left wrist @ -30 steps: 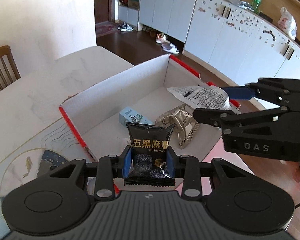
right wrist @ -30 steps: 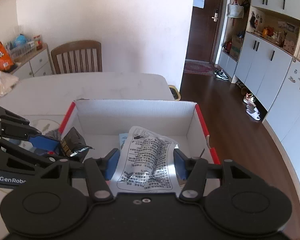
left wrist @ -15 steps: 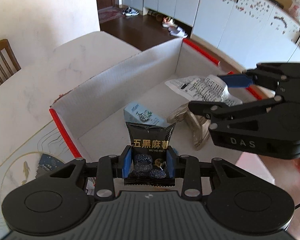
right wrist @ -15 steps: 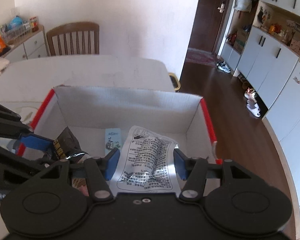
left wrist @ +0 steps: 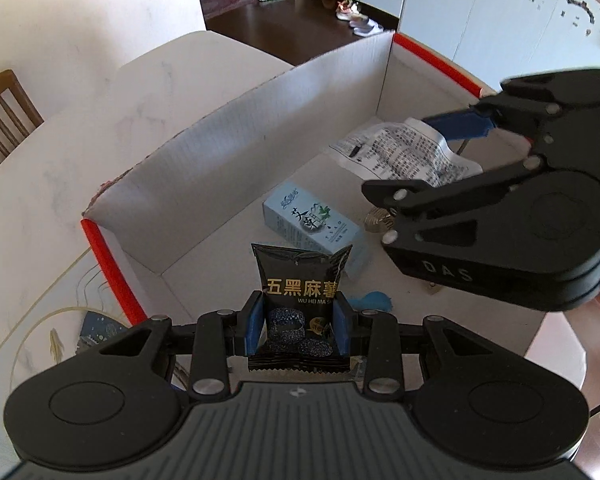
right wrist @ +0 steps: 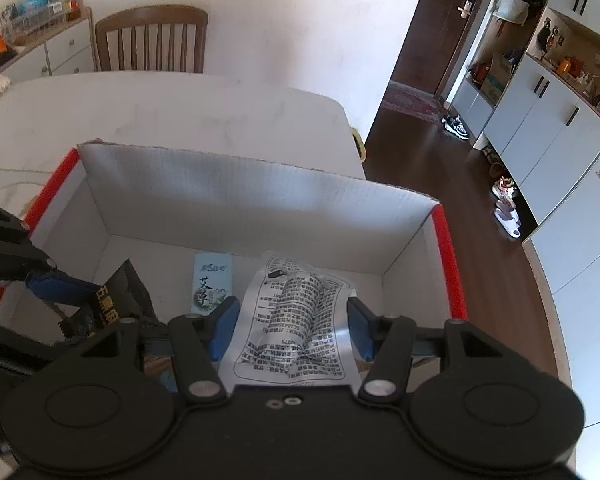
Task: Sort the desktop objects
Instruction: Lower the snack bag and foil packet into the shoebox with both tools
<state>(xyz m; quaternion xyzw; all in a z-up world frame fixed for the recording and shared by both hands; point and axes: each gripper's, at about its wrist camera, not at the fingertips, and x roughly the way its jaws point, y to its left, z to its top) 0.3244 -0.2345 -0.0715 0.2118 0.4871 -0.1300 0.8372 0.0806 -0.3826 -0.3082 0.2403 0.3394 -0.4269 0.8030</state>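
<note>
Over the cardboard box, the left gripper clamps a black snack packet. At 3 o'clock, the right gripper pinches a silver printed pouch; a pale blue carton lies on the box floor between them.

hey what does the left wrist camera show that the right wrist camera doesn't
Only the left wrist view shows a crumpled silver wrapper and a blue scrap on the box floor. Only the right wrist view shows the dark door and the sideboard. Both show the cardboard box, the pale blue carton, the black snack packet and the white printed packet.
</note>
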